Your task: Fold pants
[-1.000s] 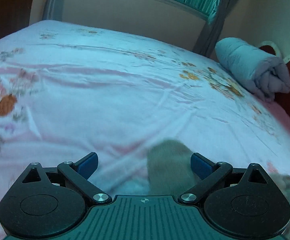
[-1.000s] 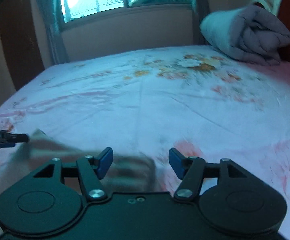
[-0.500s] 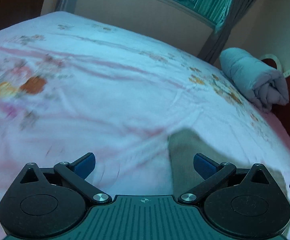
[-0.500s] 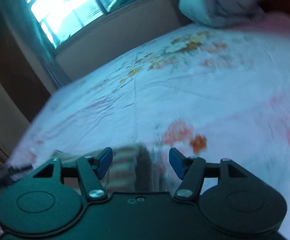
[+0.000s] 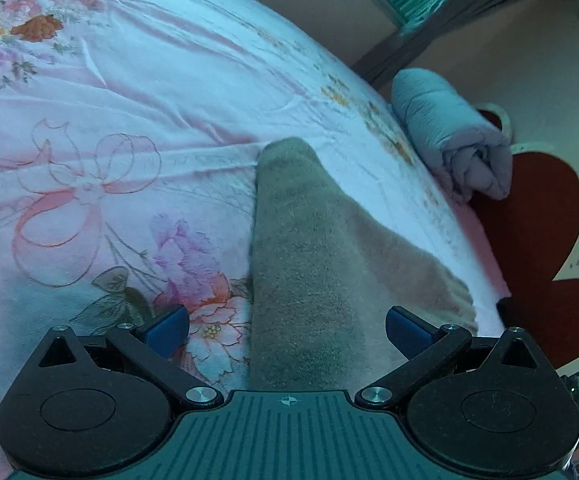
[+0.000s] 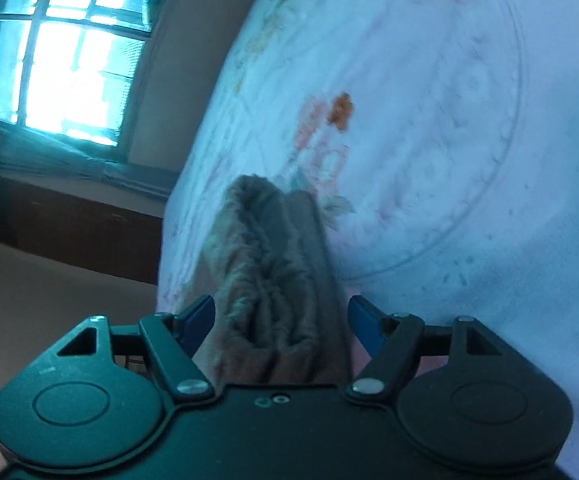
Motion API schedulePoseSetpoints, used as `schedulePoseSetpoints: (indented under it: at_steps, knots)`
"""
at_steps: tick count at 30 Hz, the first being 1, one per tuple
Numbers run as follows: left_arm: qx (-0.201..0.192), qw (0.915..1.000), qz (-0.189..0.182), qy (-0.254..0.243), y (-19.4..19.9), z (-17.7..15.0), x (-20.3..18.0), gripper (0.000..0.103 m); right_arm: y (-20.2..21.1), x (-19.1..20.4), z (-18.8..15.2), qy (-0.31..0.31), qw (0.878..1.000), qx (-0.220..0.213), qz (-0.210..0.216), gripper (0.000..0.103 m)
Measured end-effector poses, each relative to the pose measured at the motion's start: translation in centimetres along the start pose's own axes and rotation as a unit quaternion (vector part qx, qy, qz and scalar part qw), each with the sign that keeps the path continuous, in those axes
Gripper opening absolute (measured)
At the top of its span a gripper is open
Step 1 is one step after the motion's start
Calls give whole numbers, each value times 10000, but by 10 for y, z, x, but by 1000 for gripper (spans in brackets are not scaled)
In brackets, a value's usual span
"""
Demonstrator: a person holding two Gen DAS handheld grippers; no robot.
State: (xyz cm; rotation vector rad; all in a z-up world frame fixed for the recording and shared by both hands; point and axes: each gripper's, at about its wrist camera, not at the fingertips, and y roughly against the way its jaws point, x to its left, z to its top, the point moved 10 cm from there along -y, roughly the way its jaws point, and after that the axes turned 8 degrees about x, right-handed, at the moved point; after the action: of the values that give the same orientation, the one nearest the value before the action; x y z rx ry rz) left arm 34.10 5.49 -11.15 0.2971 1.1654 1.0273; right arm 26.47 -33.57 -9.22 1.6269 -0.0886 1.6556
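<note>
The fuzzy grey-brown pants (image 5: 305, 264) lie on the floral bed sheet (image 5: 101, 128), running away from my left gripper (image 5: 287, 328). Its blue pads stand wide apart, with the cloth passing between them on the right half of the gap. In the right wrist view a gathered, ruffled edge of the pants (image 6: 265, 268) bunches between the blue pads of my right gripper (image 6: 281, 318), which also stand apart. That view is tilted hard. I cannot see either gripper pinching the cloth.
A rolled grey-blue quilt (image 5: 453, 136) lies at the far right of the bed by the red headboard (image 5: 529, 216). The bed's right edge is near the pants. A window (image 6: 65, 60) and dark wood panel show in the right wrist view.
Both grippers have moved closer to the bed and tilted down. The pants now fill more of both views. The right view has rolled sharply. The jaws stay apart.
</note>
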Motion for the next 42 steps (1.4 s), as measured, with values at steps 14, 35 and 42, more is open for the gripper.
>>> schedulePoseSetpoints:
  at_steps: [14, 35, 42]
  knots:
    - [252, 9989, 149, -358, -29, 3, -21, 103, -41, 9, 6, 75, 9983, 546, 165, 74]
    - [805, 9932, -834, -80, -48, 17, -22, 86, -65, 27, 11, 636, 9916, 1107, 210, 74]
    - [874, 9903, -1079, -47, -57, 13, -25, 69, -74, 30, 14, 774, 9898, 1190, 150, 74]
